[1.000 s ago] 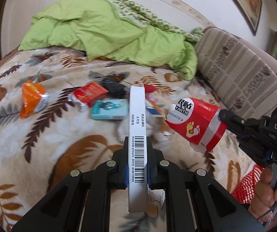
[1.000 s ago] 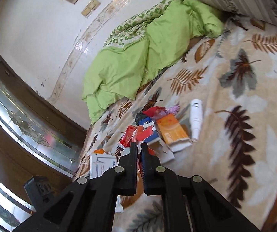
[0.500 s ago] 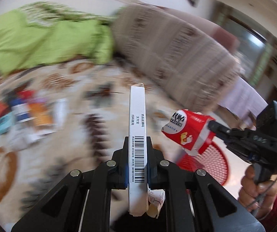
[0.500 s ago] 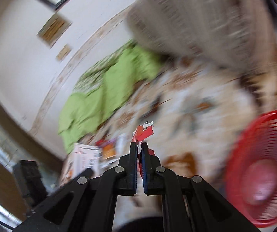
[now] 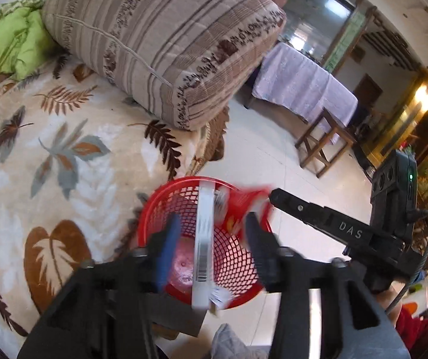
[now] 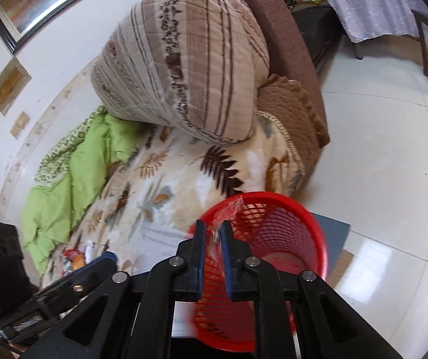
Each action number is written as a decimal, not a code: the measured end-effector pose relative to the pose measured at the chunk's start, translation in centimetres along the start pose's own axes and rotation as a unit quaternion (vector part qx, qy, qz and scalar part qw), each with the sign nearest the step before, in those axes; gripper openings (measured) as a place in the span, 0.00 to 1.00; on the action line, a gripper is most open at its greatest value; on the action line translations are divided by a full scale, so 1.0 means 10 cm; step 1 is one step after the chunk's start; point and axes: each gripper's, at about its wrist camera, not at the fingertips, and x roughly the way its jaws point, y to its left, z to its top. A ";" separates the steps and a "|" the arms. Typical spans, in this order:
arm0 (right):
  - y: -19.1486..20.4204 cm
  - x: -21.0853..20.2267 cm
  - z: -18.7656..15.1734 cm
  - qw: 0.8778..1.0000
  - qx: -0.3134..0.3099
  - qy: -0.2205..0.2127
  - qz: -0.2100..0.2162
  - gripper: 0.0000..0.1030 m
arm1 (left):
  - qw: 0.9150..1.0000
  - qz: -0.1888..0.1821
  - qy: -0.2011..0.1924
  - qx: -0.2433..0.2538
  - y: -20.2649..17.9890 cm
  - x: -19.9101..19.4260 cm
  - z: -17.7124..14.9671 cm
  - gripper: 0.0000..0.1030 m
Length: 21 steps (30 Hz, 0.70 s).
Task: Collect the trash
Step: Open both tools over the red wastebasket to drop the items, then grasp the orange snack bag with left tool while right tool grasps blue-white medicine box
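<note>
Long white cardboard box with barcode (image 5: pixel 203 248) loose between spread fingers of left gripper (image 5: pixel 211 233), jaws just opening, over red mesh plastic basket (image 5: pixel 154 206) on floor. Right gripper (image 6: pixel 212 233) slightly parted, jaws just opening, crumpled red wrapper (image 6: pixel 229 212) slipping out over basket rim. More litter left on leaf-patterned blanket (image 6: pixel 166 191).

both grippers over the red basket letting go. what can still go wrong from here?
1. The white box hangs between the left gripper's just-opened jaws above the red basket; long and upright, it could clip the rim.
2. The right gripper's jaws, barely parted, still have the red wrapper between them; it may cling or flutter out.
</note>
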 end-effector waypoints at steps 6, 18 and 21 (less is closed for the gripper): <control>0.23 0.11 -0.03 0.999 -0.030 0.005 0.025 0.22 | 0.993 0.114 -0.034 -0.011 0.29 -0.33 -0.11 0.62; 1.49 0.73 -0.48 0.980 -0.147 0.087 0.102 0.40 | 0.941 0.312 -0.095 -0.085 1.36 -1.30 -0.54 0.63; 1.80 0.85 -0.63 0.972 -0.178 0.104 0.114 0.40 | 0.932 0.332 -0.102 -0.106 1.58 -1.53 -0.67 0.63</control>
